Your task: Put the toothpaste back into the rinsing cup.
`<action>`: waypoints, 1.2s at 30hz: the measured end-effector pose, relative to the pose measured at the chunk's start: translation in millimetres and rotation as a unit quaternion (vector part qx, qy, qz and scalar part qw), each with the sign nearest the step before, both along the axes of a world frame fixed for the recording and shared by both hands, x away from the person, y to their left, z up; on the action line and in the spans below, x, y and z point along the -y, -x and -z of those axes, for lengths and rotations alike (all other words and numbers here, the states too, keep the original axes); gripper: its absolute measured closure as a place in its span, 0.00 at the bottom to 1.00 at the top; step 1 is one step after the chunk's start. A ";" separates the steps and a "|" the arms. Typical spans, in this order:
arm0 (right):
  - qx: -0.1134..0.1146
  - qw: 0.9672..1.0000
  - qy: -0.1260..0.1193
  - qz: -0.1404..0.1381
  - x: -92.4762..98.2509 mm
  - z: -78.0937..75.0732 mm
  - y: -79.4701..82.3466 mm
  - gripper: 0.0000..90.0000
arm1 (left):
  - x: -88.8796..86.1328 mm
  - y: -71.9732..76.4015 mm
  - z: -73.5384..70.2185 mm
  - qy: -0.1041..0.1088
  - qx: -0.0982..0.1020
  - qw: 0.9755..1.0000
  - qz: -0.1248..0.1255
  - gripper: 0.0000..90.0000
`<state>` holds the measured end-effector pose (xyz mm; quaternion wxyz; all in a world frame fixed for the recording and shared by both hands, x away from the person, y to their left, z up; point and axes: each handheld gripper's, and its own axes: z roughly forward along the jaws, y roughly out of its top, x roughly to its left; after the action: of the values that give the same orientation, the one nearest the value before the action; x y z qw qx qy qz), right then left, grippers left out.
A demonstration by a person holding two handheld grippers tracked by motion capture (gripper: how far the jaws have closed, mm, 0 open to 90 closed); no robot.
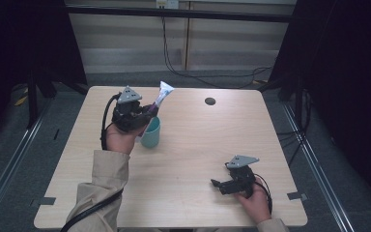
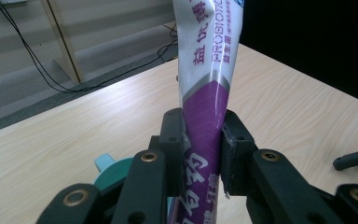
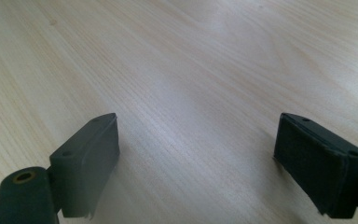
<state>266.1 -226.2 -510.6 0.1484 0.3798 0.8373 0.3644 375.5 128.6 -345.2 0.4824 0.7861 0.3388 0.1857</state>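
Note:
A white and purple toothpaste tube (image 2: 204, 88) is clamped between the jaws of my left gripper (image 2: 202, 140), its flat white end pointing up and away. From above, the tube (image 1: 162, 93) sticks out of my left gripper (image 1: 149, 110) over the table's far left part, above a teal cup (image 1: 151, 133). The cup's rim (image 2: 114, 170) peeks out under the left jaws. My right gripper (image 1: 216, 185) rests near the table's front right, held by a hand, jaws wide apart. Between its pads (image 3: 91, 154) lies only bare wood.
The light wooden table (image 1: 198, 145) has a round dark cable hole (image 1: 210, 101) at the back. Black cables trail from both grippers. Dark curtains flank the table on both sides, and a cable hangs down the wall behind.

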 end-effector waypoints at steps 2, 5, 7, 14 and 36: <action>0.000 1.000 0.000 0.000 0.0 0.1 0.0 0.15 | 0.6 -1.9 0.1 0.002 -0.001 1.000 -0.003 0.83; 0.000 1.000 0.000 0.000 -0.1 0.0 0.0 0.15 | 1.0 -4.5 -0.4 0.007 0.001 1.000 -0.006 0.83; 0.000 1.000 0.000 0.000 -0.1 0.0 0.0 0.15 | 1.3 -6.0 -1.2 0.009 0.002 1.000 -0.008 0.83; 0.000 1.000 0.000 0.000 -0.1 0.0 0.0 0.15 | 4.4 -12.7 -0.4 0.016 0.000 1.000 -0.012 0.83; 0.001 1.000 0.000 0.000 0.0 0.1 -0.1 0.15 | 11.3 -30.7 1.0 0.023 0.003 0.999 -0.026 0.83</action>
<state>266.2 -226.2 -510.7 0.1494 0.3791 0.8372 0.3647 406.2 117.3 -346.2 0.4967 0.7651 0.3619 0.1923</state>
